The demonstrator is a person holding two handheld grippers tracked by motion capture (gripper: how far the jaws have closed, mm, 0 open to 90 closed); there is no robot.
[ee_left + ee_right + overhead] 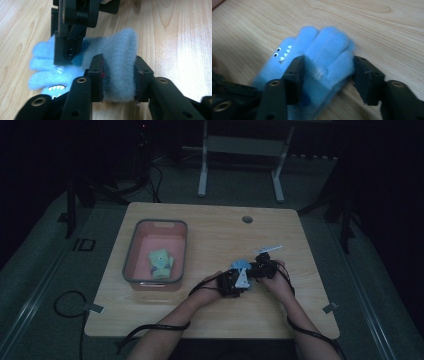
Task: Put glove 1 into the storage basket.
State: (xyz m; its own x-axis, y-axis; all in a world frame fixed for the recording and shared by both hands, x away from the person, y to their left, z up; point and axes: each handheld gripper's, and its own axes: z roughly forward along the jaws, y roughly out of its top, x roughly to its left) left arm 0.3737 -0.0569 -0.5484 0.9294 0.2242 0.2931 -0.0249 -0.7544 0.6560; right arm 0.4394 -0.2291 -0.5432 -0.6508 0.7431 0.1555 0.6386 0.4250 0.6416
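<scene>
Left tongs (119,75) clamped on grey cuff of blue monster glove (312,62), lying on bench (210,225). Right tongs (328,77) half open, straddling glove's finger end, pads not pressing

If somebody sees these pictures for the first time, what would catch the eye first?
A fluffy blue glove with a toothy monster face lies on the wooden table, the left gripper clamping its grey cuff and the right gripper around its fingers. To the left, a pink bin holds a yellow-green glove.
</scene>
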